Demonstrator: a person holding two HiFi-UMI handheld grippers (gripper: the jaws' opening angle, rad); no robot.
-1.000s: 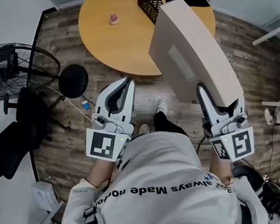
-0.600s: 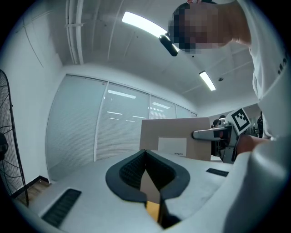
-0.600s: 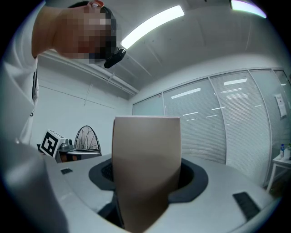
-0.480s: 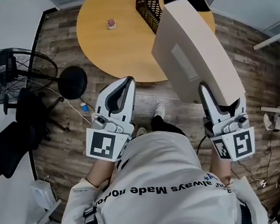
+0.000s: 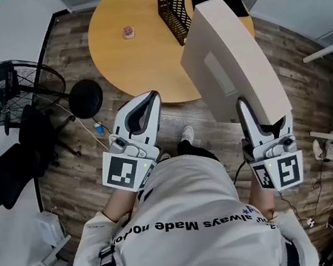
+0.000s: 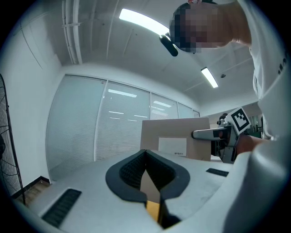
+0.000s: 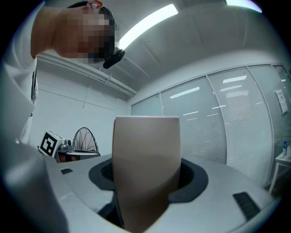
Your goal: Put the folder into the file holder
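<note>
Folder [image 5: 230, 60], thick and beige, sits clamped in right tool [image 5: 256, 112]; left tool [image 5: 150, 96] closed on nothing. Black mesh holder [image 5: 169, 0] stands ahead on round wooden worktop [image 5: 132, 62].

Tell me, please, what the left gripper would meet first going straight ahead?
The left gripper probably meets the file holder on the round table, passing left of the folder; depth is unclear.

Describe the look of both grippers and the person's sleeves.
The left gripper and right gripper are white moulded plastic with black ribbed pads; each carries a cube with black-and-white square markers. The sleeves belong to a white shirt with black lettering.
</note>
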